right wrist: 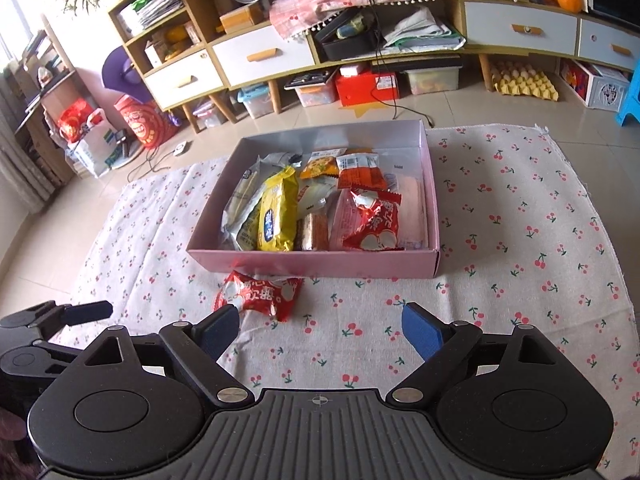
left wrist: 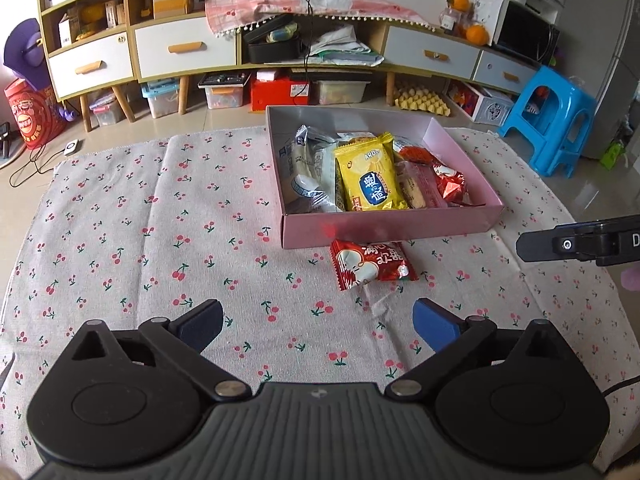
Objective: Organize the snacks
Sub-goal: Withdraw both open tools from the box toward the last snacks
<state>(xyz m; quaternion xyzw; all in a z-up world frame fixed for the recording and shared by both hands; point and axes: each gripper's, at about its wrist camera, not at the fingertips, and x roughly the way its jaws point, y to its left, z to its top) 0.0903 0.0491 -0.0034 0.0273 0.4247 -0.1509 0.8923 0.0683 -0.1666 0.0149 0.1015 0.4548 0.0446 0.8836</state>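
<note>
A pink cardboard box (left wrist: 384,229) (right wrist: 312,266) sits on the cherry-print cloth and holds several snack packets, among them a yellow packet (left wrist: 370,176) (right wrist: 277,216) and a red one (right wrist: 374,220). Another red snack packet (left wrist: 370,265) (right wrist: 260,294) lies on the cloth just in front of the box's near wall. My left gripper (left wrist: 318,324) is open above the cloth, short of that packet, with nothing between its blue pads. My right gripper (right wrist: 320,328) is open too and holds nothing; its left fingertip (right wrist: 222,326) overlaps the packet's corner in the right wrist view.
The cherry-print cloth (left wrist: 120,240) (right wrist: 520,240) covers the floor around the box. Behind stand a low cabinet with white drawers (left wrist: 184,50), storage bins under it, a yellow egg tray (left wrist: 422,100) and a blue plastic stool (left wrist: 556,120).
</note>
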